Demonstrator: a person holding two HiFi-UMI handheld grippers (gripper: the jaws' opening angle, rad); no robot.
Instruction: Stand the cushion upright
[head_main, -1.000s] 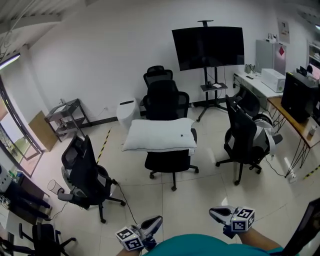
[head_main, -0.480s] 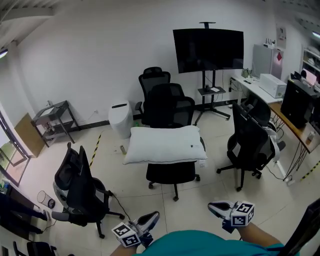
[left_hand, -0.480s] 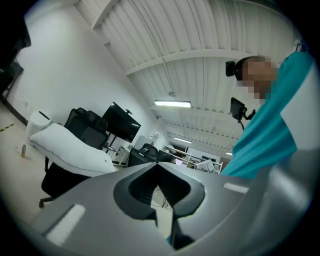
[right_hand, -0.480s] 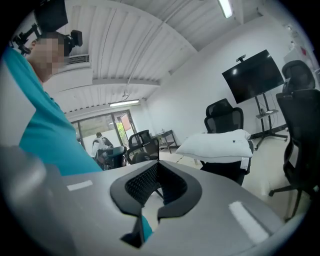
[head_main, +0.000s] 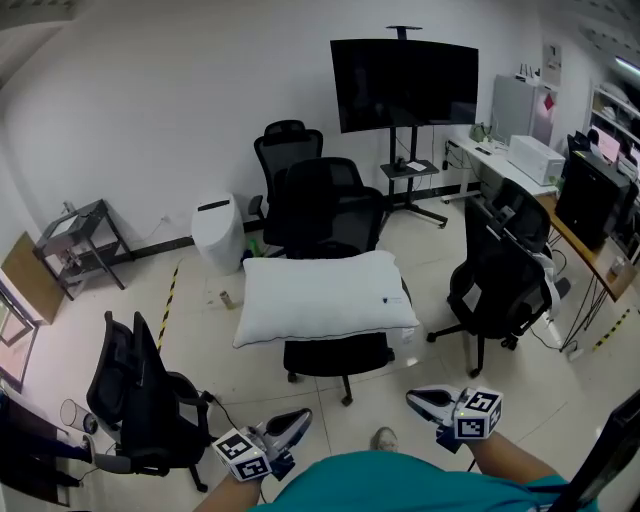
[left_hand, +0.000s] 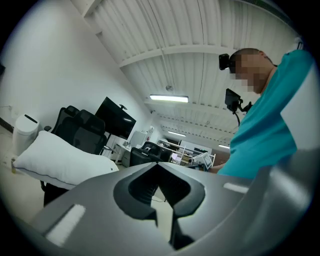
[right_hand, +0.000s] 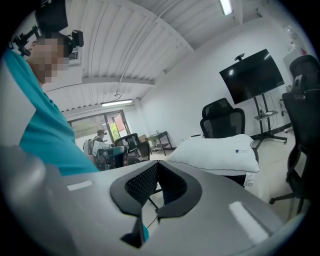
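A white cushion (head_main: 325, 297) lies flat across the seat of a black office chair (head_main: 335, 352) in the middle of the room. It also shows at the left of the left gripper view as the cushion (left_hand: 55, 160), and at the right of the right gripper view as the cushion (right_hand: 220, 150). My left gripper (head_main: 298, 418) and right gripper (head_main: 415, 398) are held low, close to my body, well short of the chair. The left gripper (left_hand: 157, 164) has its jaws together with nothing between them. On the right gripper (right_hand: 157, 162) the tips also meet, empty.
Black office chairs stand at the left (head_main: 140, 400), at the right (head_main: 495, 285) and behind the cushion (head_main: 290, 165). A dark screen on a stand (head_main: 403, 85) is at the back. A white bin (head_main: 213, 230), a metal trolley (head_main: 75, 240) and desks (head_main: 590, 240) line the walls.
The whole view has moved toward the chair, so the cushion sits nearer and lower in the head view. Both grippers travelled forward with me, still shut and empty.
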